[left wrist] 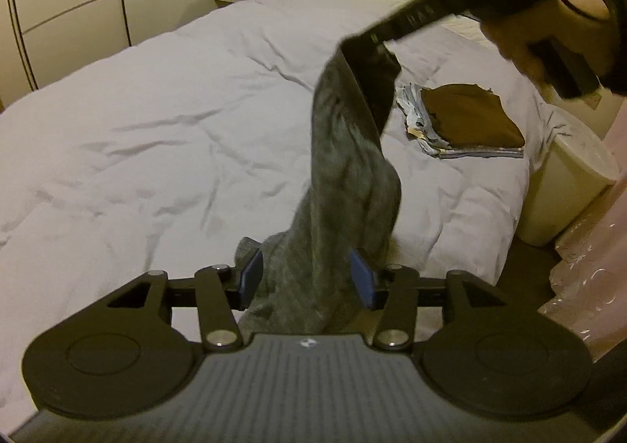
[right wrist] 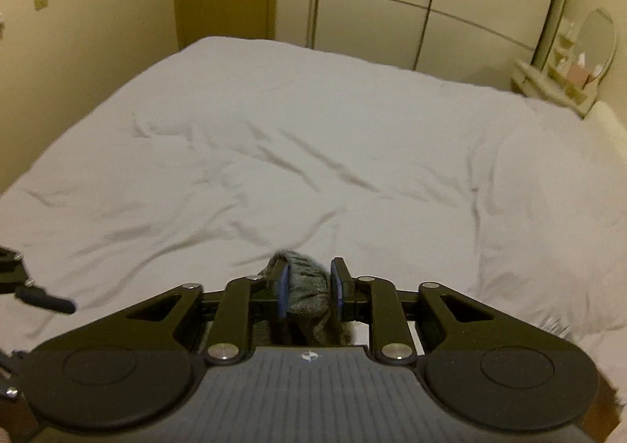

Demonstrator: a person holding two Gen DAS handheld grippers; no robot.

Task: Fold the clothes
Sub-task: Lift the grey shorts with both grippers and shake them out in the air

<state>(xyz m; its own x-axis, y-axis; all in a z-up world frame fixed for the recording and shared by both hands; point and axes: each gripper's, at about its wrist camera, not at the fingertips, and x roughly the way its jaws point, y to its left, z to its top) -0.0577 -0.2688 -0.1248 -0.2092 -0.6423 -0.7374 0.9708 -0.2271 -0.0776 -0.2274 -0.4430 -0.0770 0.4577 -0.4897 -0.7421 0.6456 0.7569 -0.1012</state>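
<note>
Left wrist view: left tool (left wrist: 307, 278) spread, grey garment (left wrist: 352, 176) hanging between its pads, gripped or not I could not tell. Garment rose to the right tool (left wrist: 378, 41), above the bed (left wrist: 156, 129). Folded stack (left wrist: 466, 121) near the bed's right edge.

Right wrist view: right tool (right wrist: 309, 288) pinched grey garment (right wrist: 307, 286) over the bed (right wrist: 313, 153).

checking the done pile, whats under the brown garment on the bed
The brown garment lies on top of a stack of folded clothes, pale blue and striped at the edges. How many pieces, and what they are, is covered. The stack rests on the white duvet.
</note>
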